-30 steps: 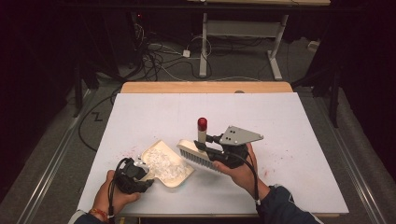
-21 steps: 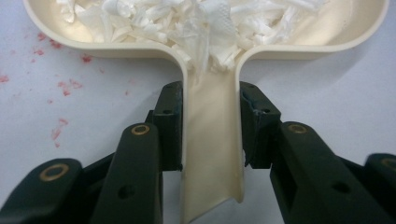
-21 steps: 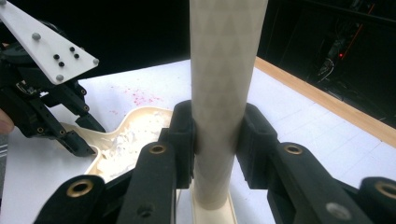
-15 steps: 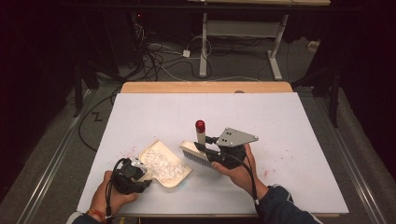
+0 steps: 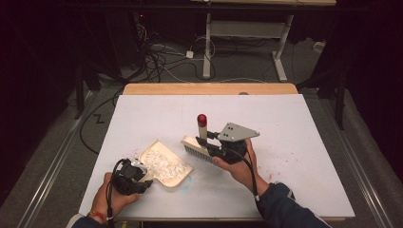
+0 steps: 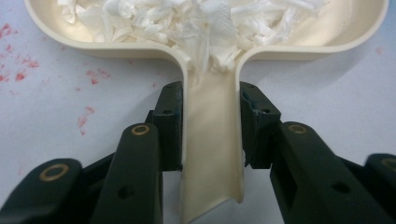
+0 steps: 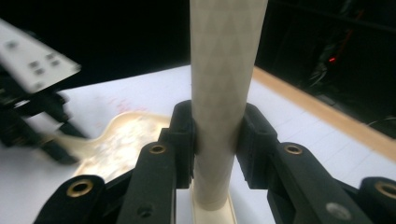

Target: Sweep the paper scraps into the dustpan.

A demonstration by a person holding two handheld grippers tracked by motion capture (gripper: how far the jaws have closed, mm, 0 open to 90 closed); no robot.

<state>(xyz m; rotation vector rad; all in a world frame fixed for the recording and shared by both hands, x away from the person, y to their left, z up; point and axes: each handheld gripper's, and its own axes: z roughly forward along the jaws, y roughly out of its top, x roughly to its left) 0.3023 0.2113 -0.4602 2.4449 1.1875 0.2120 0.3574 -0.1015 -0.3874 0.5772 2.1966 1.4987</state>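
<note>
**Grippers clamped on dustpan handle and brush handle**

Left gripper first: jaws closed tight on the dustpan handle, pads pressing both sides of the cream stem just below where it flares into the pan. In the high view the left gripper sits at the near-left of the table, w/ the person's left hand wrapped round it & the dustpan reaching out ahead toward table centre, flat on the white top. Pan is loaded w/ white paper shreds, heaped across the tray & spilling a bit into the neck of the handle.

Right gripper: jaws shut on the brush handle, a pale cylindrical shaft standing roughly upright btwn the pads. From above, right gripper is just right of the dustpan, held by the right hand, grey three-cornered plate on top. Brush has a red knob at the handle's top end; its bristle head hangs just beside the pan's open lip, whether bristles touch the table can't be told.

Around: faint red specks on the white surface near both hands, wooden edge strip at the far side of the table, cables on the dark floor beyond.
</note>
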